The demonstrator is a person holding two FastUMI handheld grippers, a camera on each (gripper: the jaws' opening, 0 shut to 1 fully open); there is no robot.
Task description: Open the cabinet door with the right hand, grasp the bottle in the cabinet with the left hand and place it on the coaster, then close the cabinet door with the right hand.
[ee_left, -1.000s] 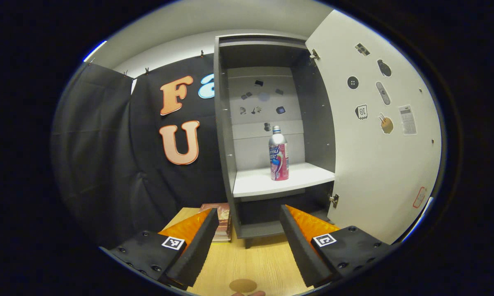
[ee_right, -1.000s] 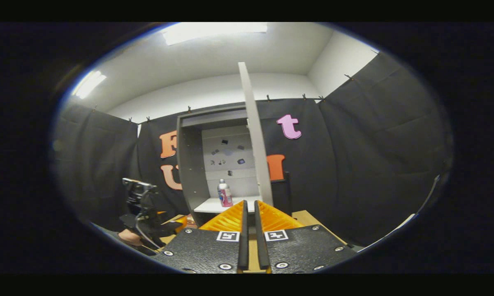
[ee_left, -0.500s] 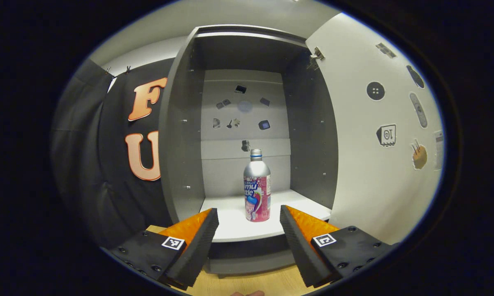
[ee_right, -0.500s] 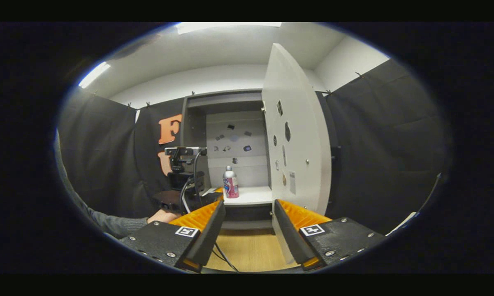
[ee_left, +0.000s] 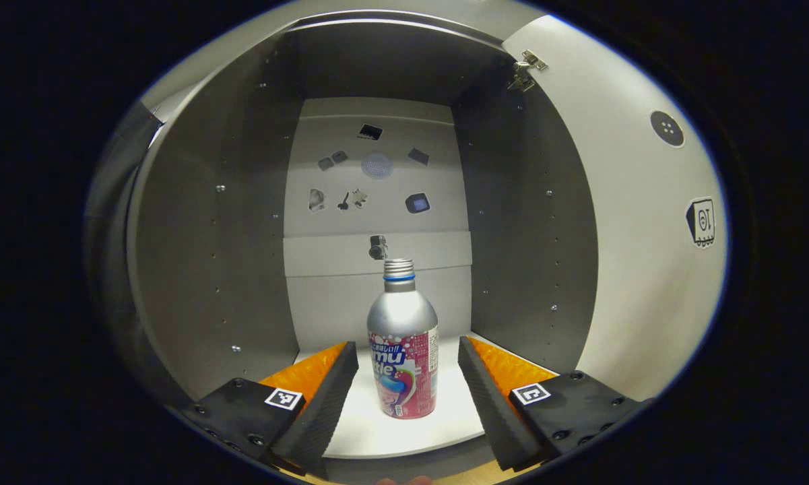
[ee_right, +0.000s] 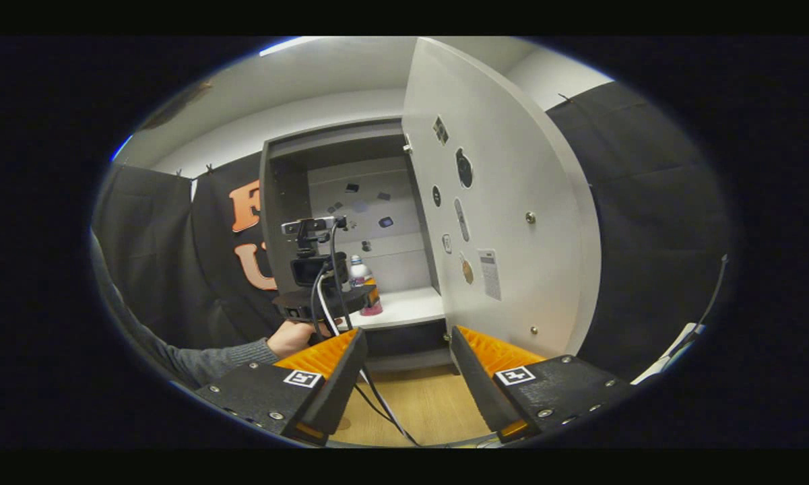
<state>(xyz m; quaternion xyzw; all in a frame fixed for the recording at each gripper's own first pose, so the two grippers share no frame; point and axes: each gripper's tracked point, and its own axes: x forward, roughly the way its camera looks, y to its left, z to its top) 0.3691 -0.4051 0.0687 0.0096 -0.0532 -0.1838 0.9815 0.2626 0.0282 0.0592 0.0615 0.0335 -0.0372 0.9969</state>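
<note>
Left gripper view looked straight into the open cabinet: grey side walls dotted with small peg holes, a paler back panel carrying a scatter of small stickers, and a smooth white shelf across the bottom. The cabinet door stood swung out on the right, matte and pale, with metal hinges at its top corner and more stickers on its inner face.

The bottle stood upright on that shelf, long axis vertical, its threaded neck pointing up. It had a brushed metal shoulder, a rounded taper to the neck with a thin blue ring, and a glossy pink printed wrap around the lower body. You had your left gripper spread wide, one finger on each side of the bottle, clear gaps on both sides and neither finger touching it. The inner faces of the fingers looked like ribbed foam.

In the right gripper view, a light wood-grain table ran up to the cabinet's foot, black cloth hung around the booth and a white ceiling sat above. Your hand in a grey knit sleeve held the left gripper's body up at the shelf, cables trailing down. Your right gripper sat wide apart and empty, near the door's lower edge but not touching it.
</note>
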